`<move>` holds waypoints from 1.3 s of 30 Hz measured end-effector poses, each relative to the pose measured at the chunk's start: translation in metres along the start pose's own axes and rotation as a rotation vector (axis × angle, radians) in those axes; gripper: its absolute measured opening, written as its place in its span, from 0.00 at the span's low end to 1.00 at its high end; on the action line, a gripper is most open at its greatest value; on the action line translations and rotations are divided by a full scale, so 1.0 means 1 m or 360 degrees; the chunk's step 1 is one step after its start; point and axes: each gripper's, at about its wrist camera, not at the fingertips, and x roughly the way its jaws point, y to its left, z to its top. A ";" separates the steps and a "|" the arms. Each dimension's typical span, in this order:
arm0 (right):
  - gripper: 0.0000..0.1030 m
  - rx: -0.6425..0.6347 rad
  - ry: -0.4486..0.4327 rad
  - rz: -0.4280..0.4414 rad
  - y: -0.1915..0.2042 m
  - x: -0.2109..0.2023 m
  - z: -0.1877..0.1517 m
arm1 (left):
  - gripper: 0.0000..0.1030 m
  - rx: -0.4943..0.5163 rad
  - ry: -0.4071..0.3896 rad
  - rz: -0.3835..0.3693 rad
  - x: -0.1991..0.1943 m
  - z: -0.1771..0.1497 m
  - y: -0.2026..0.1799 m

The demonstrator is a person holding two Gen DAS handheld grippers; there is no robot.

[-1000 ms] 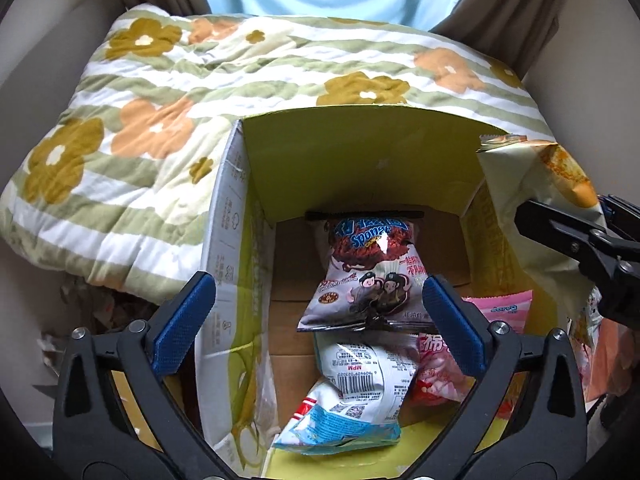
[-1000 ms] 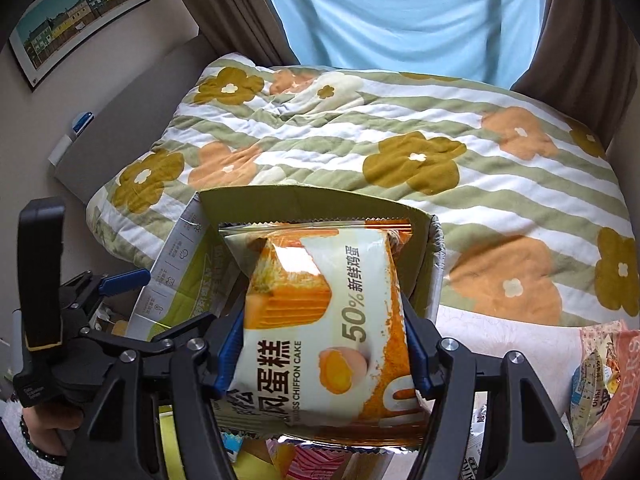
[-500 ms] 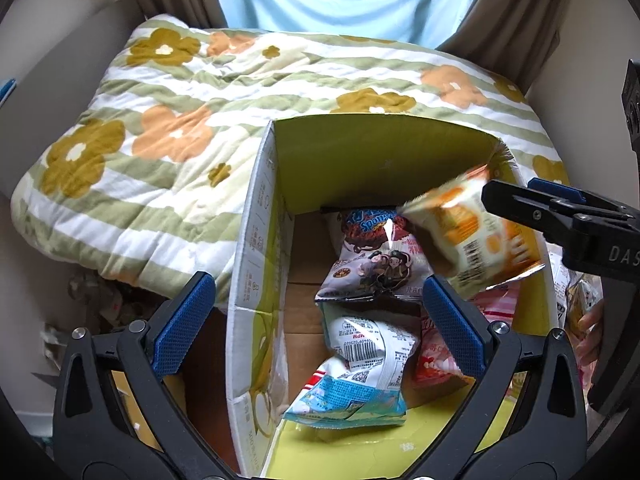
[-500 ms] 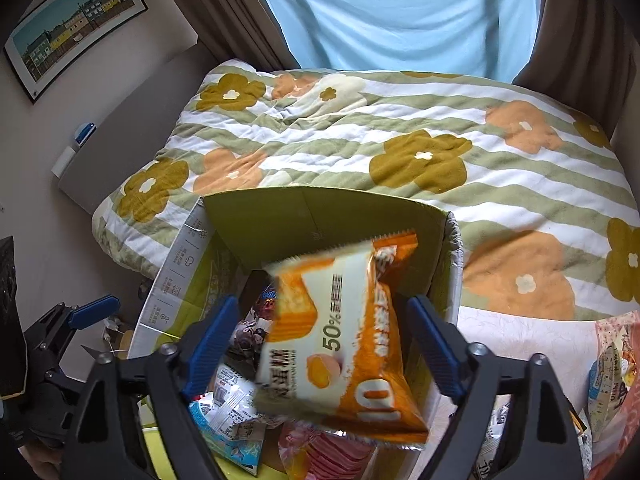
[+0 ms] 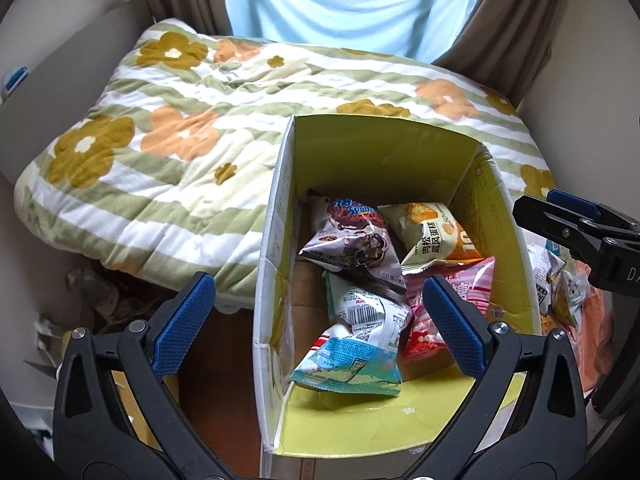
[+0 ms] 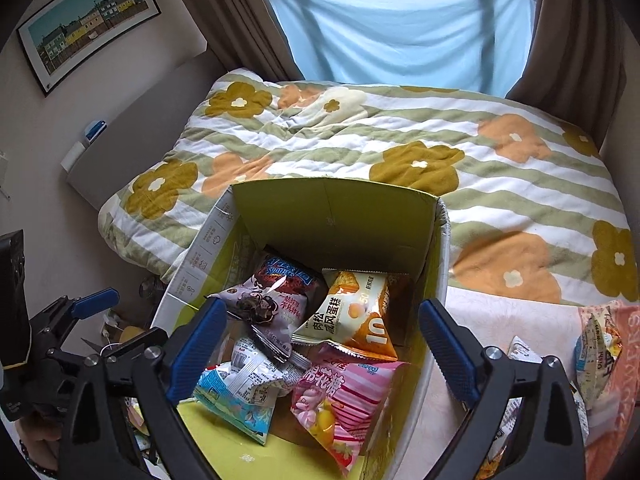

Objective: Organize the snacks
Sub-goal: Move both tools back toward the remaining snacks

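Blue-padded jaws on my right gripper [image 6: 322, 350] have just sprung wide (nothing between them); my left gripper [image 5: 320, 324] gapes empty too, and the orange chiffon-cake packet [image 6: 352, 314] lies among other snacks inside the yellow-green cardboard box [image 6: 332, 212]

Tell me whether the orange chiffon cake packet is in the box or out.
In: the orange cake packet lies inside the box, against its far wall.

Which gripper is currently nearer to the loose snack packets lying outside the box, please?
Right. The right gripper, open, hangs above the box's right side, next to those loose snack packets; the left gripper is over the box's left wall, farther away.
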 end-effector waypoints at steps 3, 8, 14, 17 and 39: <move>0.93 0.0011 -0.0039 -0.0051 0.004 -0.018 -0.007 | 1.00 0.0047 -0.0040 -0.0046 -0.014 0.000 -0.004; 0.93 0.0053 -0.0096 -0.0075 0.000 -0.049 -0.020 | 1.00 0.0130 -0.0097 -0.0155 -0.033 0.000 -0.023; 0.93 0.0133 -0.0150 -0.0181 -0.041 -0.107 -0.046 | 1.00 0.0238 -0.0138 -0.0301 -0.054 -0.008 -0.075; 0.93 0.0181 -0.0157 -0.0204 -0.072 -0.136 -0.062 | 1.00 0.0302 -0.0172 -0.0326 -0.064 -0.016 -0.110; 0.93 0.0295 0.0076 -0.0316 -0.255 -0.197 -0.212 | 1.00 0.0566 0.0176 -0.0459 -0.001 -0.138 -0.335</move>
